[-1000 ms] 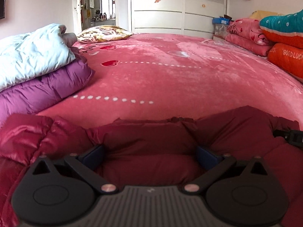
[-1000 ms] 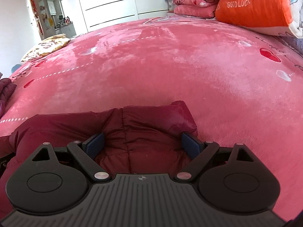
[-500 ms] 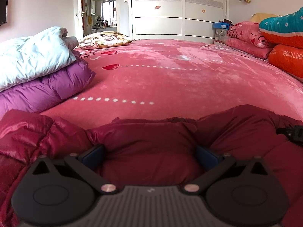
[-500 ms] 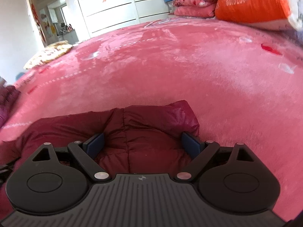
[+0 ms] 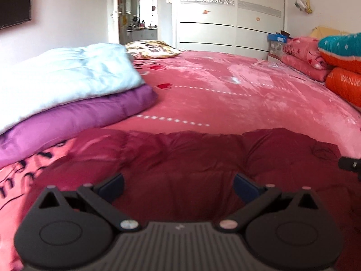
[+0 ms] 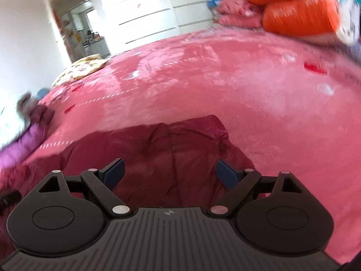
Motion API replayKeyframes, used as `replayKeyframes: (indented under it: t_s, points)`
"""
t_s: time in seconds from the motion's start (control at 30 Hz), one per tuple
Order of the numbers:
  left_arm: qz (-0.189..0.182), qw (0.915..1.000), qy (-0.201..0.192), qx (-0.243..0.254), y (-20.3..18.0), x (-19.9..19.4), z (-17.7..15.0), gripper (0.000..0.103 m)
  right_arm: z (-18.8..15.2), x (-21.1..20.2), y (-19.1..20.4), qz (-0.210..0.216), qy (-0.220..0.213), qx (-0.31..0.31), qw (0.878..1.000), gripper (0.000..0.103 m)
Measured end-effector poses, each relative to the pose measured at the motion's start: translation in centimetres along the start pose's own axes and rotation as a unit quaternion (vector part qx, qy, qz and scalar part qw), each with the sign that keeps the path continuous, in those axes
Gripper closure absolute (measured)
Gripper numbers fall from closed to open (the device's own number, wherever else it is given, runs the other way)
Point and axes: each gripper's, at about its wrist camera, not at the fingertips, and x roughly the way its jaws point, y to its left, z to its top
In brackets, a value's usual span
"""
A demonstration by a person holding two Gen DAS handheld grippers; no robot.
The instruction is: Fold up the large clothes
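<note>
Both grippers, left [image 5: 178, 186] and right [image 6: 169, 173], have lifted and tilted with fingers spread wide, gripping nothing, over the maroon down jacket [image 5: 203, 158] lying on the pink bed [image 5: 225, 94], so this fold looks finished.

Right view motion-blurred; orange bedding [image 6: 300, 11] smeared; maroon jacket [image 5: 191, 158] cut off below.

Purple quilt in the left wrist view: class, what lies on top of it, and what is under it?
A pale blue quilt lies folded on the purple quilt. Under it, the pink bedspread shows at its edge; anything else beneath is covered.
</note>
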Motion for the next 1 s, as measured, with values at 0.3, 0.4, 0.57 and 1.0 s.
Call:
replayKeyframes:
  t_s: [0.3, 0.4, 0.57, 1.0]
  points:
    - [0.014, 0.9999, 0.004, 0.001, 3.0, -6.3, -0.9, 0.001, -1.5, -4.6, 2.2, 0.02, 0.01, -0.038, 0.999, 0.0]
    - [0.024, 0.9996, -0.01, 0.01, 3.6, -8.4, -0.9, 0.001, -2.1, -6.3, 2.8, 0.028, 0.014, -0.05, 0.998, 0.0]
    - [0.031, 0.999, -0.03, 0.009, 4.8, -11.7, -0.9, 0.001, -3.1, -8.9, 3.6, 0.04, 0.016, -0.069, 0.997, 0.0]
    - [0.086, 0.9936, -0.068, 0.028, 7.3, -16.6, -1.6, 0.001, -3.2, -11.1, 3.5, 0.058, -0.001, -0.117, 0.991, 0.0]
